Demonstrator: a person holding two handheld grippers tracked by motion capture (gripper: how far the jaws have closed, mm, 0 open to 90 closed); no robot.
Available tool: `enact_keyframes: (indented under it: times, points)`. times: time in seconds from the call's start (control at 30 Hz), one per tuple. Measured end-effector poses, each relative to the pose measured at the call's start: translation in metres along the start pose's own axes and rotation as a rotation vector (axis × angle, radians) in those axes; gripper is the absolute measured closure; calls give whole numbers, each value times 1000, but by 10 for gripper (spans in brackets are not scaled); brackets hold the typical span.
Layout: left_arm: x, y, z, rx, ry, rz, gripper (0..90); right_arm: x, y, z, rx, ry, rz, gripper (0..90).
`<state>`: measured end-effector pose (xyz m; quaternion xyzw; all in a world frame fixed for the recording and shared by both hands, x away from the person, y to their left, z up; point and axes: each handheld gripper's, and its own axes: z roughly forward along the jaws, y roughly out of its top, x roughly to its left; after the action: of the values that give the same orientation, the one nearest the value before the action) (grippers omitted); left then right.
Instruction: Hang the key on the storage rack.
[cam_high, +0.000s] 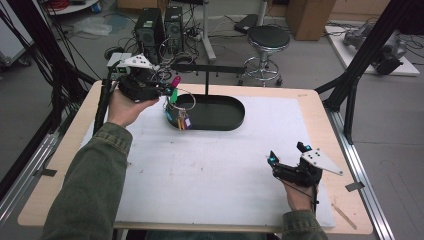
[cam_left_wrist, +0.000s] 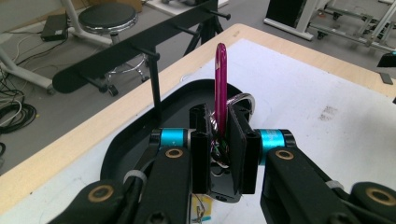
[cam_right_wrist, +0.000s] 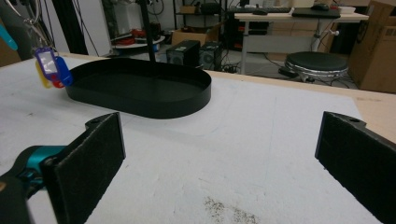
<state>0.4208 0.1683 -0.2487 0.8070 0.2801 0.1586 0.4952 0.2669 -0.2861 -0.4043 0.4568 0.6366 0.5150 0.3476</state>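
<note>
My left gripper (cam_high: 167, 90) is shut on a bunch of keyrings; its jaws pinch a magenta carabiner (cam_left_wrist: 220, 79) that stands upright between the pads. Below it hang a green carabiner (cam_high: 173, 96), a metal ring (cam_high: 186, 101) and several coloured key tags (cam_high: 182, 121), just above the left end of the black oval tray (cam_high: 235, 122). The key tags (cam_right_wrist: 51, 65) also hang at the far left of the right gripper view. My right gripper (cam_high: 287, 153) rests near the table's front right, open, with nothing between its pads (cam_right_wrist: 100, 154).
A black rack bar with pegs (cam_high: 207, 67) stands on a post behind the tray; in the left gripper view the rack bar (cam_left_wrist: 140, 42) runs across just beyond the jaws. White foam sheet (cam_high: 215, 165) covers the wooden table. A stool (cam_high: 268, 37) and computers stand on the floor beyond.
</note>
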Motion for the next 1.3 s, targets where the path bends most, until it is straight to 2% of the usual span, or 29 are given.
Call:
enact_keyframes:
  times: [0.53,0.7,0.83,1.03,1.3]
  points:
    - [11,26,14,-12,16,-7,801,-2,-1,0,2,1,7,5]
    - [14,29,21,-27,22,-18,801,-2,-1,0,1,3,7,5]
    - [16,27,28,-13,32,-23,801,0,-1,1,8,3,-10,5]
    - [23,26,34,-27,48,-49,801,0,-1,2,11,5,-15,5]
    - [24,38,43,-21,57,-58,801,0,-1,2,10,10,-2,5]
